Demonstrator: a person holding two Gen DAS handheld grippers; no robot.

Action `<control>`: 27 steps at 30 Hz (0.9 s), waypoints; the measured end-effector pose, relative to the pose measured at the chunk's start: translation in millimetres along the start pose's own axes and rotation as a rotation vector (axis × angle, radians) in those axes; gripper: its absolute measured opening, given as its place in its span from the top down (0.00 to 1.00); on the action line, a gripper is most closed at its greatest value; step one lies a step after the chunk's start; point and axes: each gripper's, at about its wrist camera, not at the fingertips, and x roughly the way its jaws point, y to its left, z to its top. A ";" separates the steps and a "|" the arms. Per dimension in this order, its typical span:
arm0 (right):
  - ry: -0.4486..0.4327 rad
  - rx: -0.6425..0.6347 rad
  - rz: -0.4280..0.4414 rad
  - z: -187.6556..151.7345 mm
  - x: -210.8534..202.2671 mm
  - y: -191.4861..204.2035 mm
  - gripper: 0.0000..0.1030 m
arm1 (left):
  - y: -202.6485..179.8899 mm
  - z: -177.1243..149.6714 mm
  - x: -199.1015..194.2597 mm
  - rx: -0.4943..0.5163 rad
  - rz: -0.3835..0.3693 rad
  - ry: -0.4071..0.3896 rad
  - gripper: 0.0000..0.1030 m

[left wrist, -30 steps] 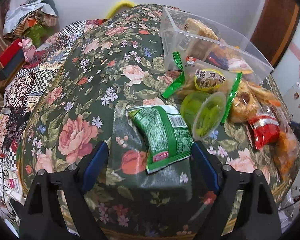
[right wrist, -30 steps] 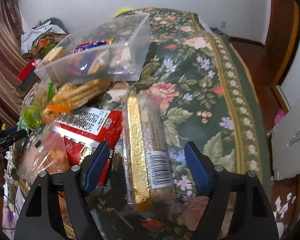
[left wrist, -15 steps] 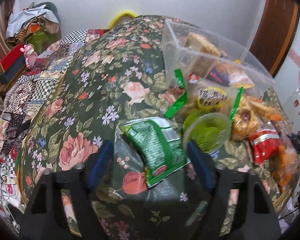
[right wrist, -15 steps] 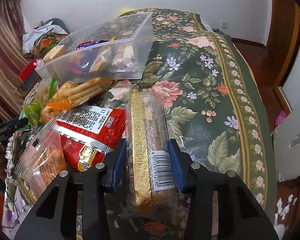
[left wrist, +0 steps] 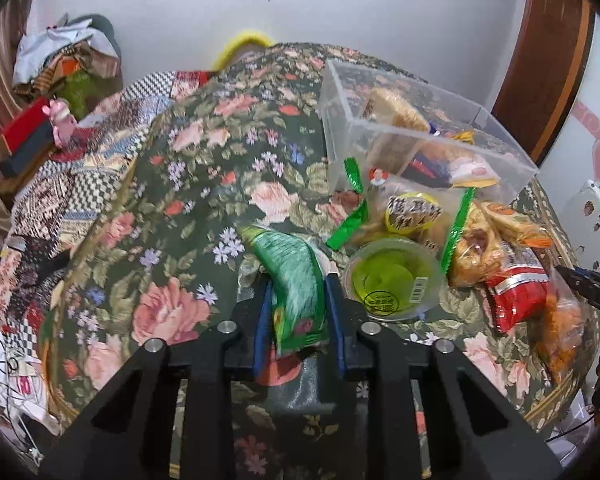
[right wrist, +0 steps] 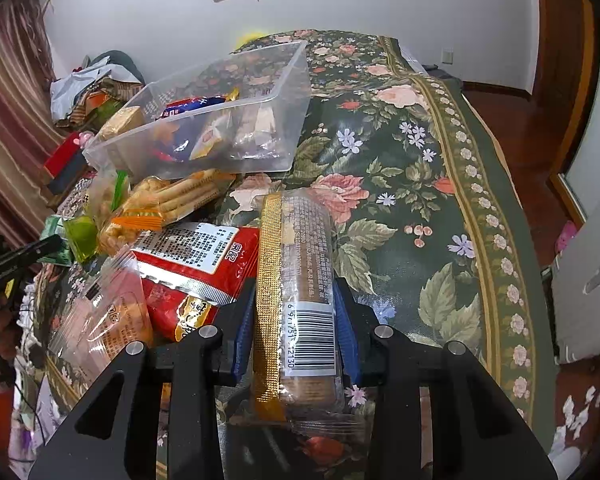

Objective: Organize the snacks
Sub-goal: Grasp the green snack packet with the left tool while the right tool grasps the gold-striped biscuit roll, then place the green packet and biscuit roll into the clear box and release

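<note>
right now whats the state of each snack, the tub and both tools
left tool: shut on the green foil snack bag, squeezed narrow
right tool: jaws closing on the long clear-wrapped biscuit pack
clear plastic tub: open-topped, partly filled with snacks
round green jelly cup: sealed, lying on the floral cloth
red foil snack bag: sealed, lying flat

Lower end of green snack bag motion-blurred between the blue pads; print unreadable. Near end of biscuit sleeve drops behind the black gripper frame. Packets inside clear bin show only through hazy walls, labels unreadable; a black gripper tip is cut by the right edge.
</note>
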 end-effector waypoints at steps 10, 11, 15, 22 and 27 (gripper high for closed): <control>-0.105 0.007 0.000 25.2 -22.4 -0.2 0.67 | -7.6 27.2 -32.2 0.019 0.014 -0.090 0.78; -0.118 0.006 0.003 28.5 -24.7 0.8 0.67 | -9.8 31.8 -33.4 0.021 0.008 -0.096 0.78; -0.179 0.000 0.029 49.5 -31.0 10.5 0.67 | -22.5 52.6 -39.1 0.041 -0.010 -0.137 0.78; -0.243 -0.033 0.063 79.0 -29.1 29.9 0.67 | -57.3 87.8 -41.7 0.079 -0.062 -0.199 0.78; -0.266 -0.040 0.092 99.8 -21.0 35.6 0.67 | -86.5 111.0 -29.7 0.102 -0.114 -0.213 0.78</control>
